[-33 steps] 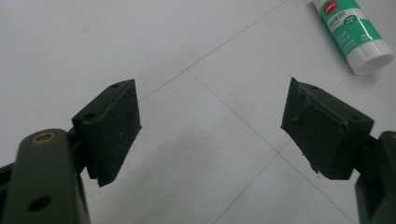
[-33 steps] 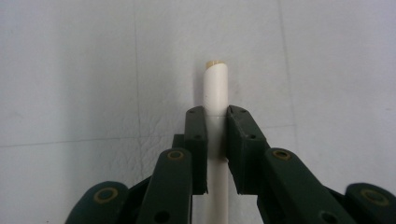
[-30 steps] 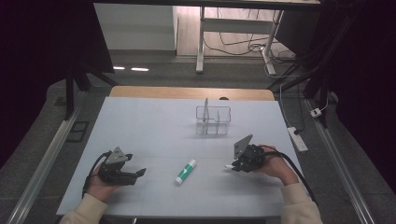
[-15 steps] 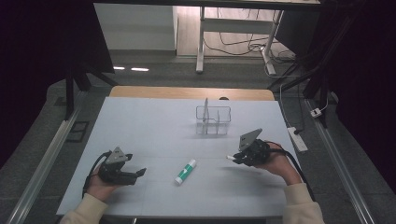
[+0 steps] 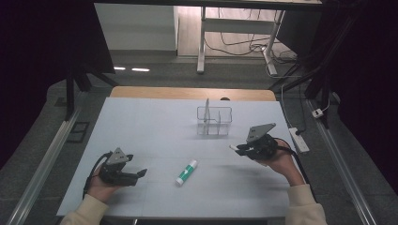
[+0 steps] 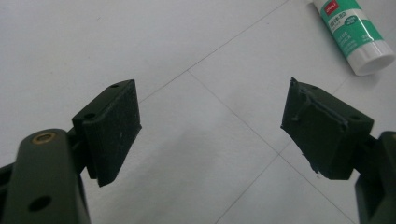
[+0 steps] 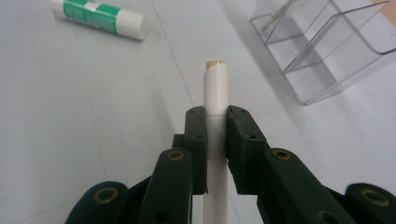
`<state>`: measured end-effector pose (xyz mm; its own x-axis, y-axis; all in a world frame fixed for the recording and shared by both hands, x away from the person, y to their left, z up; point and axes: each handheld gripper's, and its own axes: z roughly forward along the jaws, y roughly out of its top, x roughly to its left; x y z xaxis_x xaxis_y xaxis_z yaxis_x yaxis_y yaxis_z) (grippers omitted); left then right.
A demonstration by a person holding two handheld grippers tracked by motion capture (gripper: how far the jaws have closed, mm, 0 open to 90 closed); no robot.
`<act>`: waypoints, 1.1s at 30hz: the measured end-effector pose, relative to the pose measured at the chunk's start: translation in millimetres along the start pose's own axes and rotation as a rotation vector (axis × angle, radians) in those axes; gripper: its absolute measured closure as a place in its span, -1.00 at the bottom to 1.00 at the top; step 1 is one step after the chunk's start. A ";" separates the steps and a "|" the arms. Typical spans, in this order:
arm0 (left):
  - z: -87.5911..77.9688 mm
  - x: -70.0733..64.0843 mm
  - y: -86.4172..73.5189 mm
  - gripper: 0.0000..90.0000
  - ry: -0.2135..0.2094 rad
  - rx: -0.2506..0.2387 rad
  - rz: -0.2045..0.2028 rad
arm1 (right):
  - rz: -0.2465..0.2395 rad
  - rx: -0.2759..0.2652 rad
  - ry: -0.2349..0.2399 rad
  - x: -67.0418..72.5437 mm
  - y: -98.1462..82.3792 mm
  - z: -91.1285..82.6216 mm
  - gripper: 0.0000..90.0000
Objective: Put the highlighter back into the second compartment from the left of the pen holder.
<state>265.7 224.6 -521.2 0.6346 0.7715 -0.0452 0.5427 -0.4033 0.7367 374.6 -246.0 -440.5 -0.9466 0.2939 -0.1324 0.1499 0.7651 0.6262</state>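
Note:
My right gripper is shut on a white pen whose tan tip sticks out past the jaws; I hold it above the table at the right. A clear plastic organizer with compartments stands on the table just beyond and left of that hand. A green and white glue stick lies flat near the middle front. My left gripper rests low at the front left, jaws wide open with nothing between them, and the glue stick lies off to its right.
The white table has a wooden strip along its far edge. A power strip lies beside the table's right edge. Metal rails run along both sides, and desk legs and cables stand beyond.
My right hand has risen and drifted right and farther from me with the pen. The left hand, the glue stick and the organizer stay where they were.

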 end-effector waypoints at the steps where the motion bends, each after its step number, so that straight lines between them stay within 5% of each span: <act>1: 0.1 -0.1 0.0 -0.57 0.000 0.000 0.001 | 0.008 -0.007 -0.006 -0.4 0.4 -1.4 0.75; 33: 0.5 -0.3 -0.1 -0.57 -0.001 0.002 0.003 | 0.121 -0.230 -0.106 0.8 11.4 -19.9 0.74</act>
<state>265.7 224.2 -521.6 0.6366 0.7699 -0.0437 0.5423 -0.4067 0.7352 369.9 -248.5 -418.2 -0.8889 0.4426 -0.1176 0.1801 0.5740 0.7988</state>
